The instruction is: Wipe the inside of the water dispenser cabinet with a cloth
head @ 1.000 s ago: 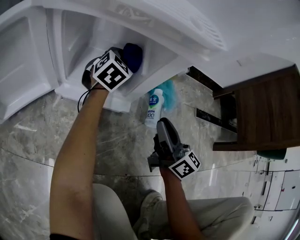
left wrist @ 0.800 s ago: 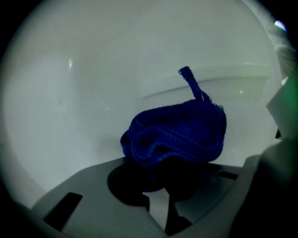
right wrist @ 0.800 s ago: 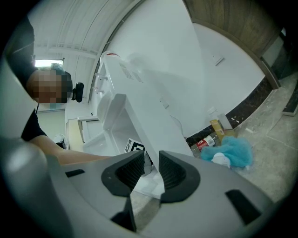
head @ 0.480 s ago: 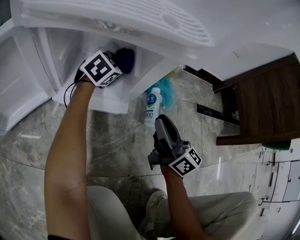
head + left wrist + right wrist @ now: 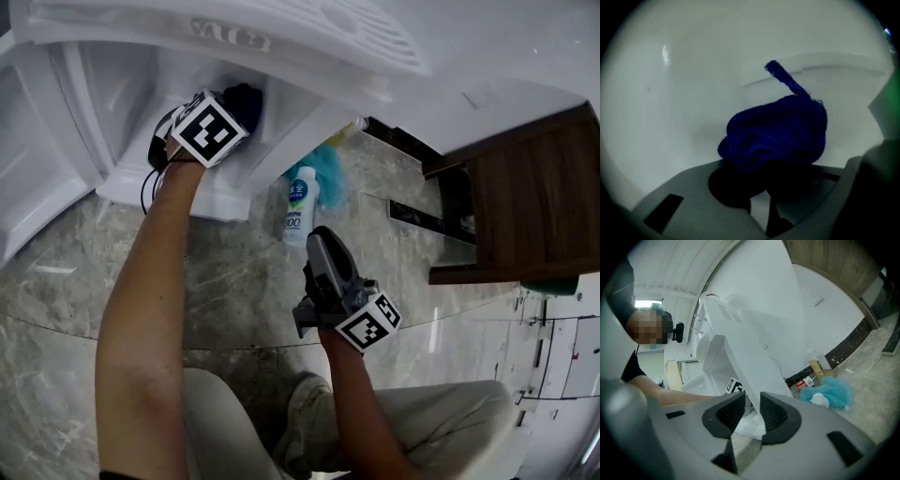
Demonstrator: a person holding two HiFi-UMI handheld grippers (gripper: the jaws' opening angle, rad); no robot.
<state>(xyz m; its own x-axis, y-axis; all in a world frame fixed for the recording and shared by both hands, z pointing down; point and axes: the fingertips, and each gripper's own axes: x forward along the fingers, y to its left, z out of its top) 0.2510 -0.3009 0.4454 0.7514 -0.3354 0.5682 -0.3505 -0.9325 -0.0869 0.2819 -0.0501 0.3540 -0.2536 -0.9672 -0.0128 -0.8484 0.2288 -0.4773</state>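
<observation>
The white water dispenser cabinet [image 5: 141, 89] stands open at floor level. My left gripper [image 5: 230, 112] reaches into it, its marker cube facing up. It is shut on a dark blue cloth [image 5: 248, 99]. In the left gripper view the bunched blue cloth [image 5: 780, 131] bulges out over the jaws of the left gripper [image 5: 761, 185] and rests against the white inner wall [image 5: 670, 93], with one corner sticking up. My right gripper [image 5: 320, 242] hangs over the marble floor outside the cabinet. In its own view the right gripper [image 5: 752, 411] has its jaws close together, a narrow slit between them and nothing held.
A white bottle [image 5: 298, 206] lies on the floor beside a teal cloth [image 5: 325, 172], just right of the cabinet. The cabinet door [image 5: 33, 178] hangs open at the left. A dark wooden cabinet [image 5: 530, 206] stands at the right. The person's knees are below.
My left gripper, still holding the blue cloth, has shifted slightly and tilted inside the cabinet. The right gripper has stayed where it was.
</observation>
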